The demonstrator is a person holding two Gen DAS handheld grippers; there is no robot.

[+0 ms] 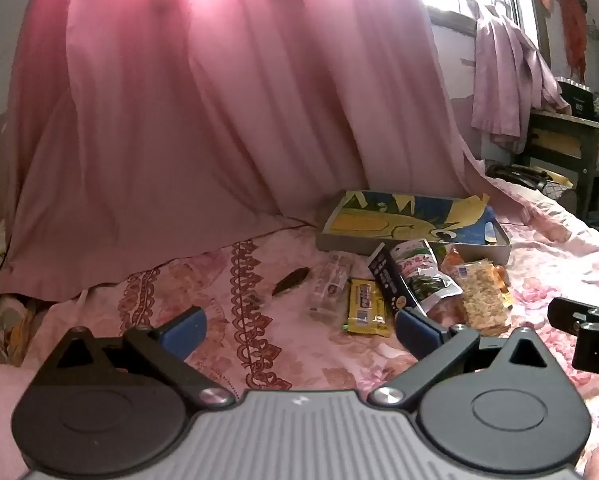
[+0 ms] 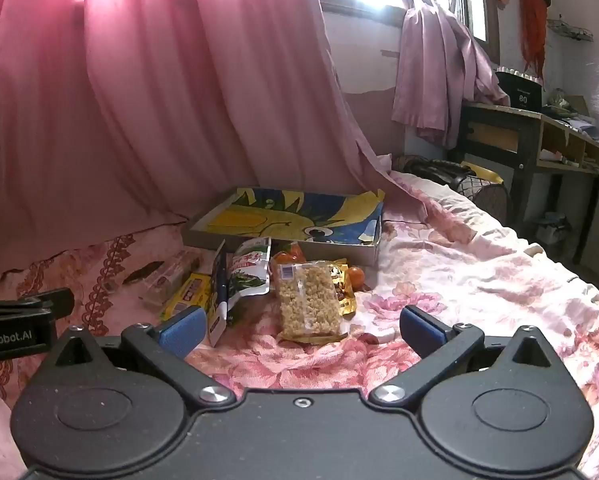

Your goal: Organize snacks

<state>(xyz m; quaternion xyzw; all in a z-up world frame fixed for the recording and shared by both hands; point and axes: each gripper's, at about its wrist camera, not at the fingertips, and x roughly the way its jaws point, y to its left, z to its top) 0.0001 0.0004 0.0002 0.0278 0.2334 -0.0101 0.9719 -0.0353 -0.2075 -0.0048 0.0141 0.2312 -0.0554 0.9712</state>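
Several snack packs lie in a loose pile on the pink floral bedspread. A yellow bar (image 1: 366, 307) (image 2: 186, 294), a dark box (image 1: 391, 280) (image 2: 218, 292), a green-and-white pouch (image 1: 423, 276) (image 2: 248, 272), a clear puffed-grain pack (image 1: 484, 298) (image 2: 308, 303), a clear wrapped bar (image 1: 328, 283) (image 2: 167, 276) and small orange fruits (image 2: 355, 276). Behind them sits a shallow cardboard tray (image 1: 341, 243) (image 2: 203, 241) with a yellow-and-blue picture inside. My left gripper (image 1: 299, 330) is open and empty, short of the pile. My right gripper (image 2: 301, 330) is open and empty, just before the puffed-grain pack.
A pink curtain (image 1: 187, 120) (image 2: 139, 100) hangs behind the bed and drapes onto it. A wooden desk (image 2: 539, 136) (image 1: 567, 140) stands at the far right beyond the bed's edge. A dark leaf-shaped item (image 1: 289, 280) lies left of the snacks.
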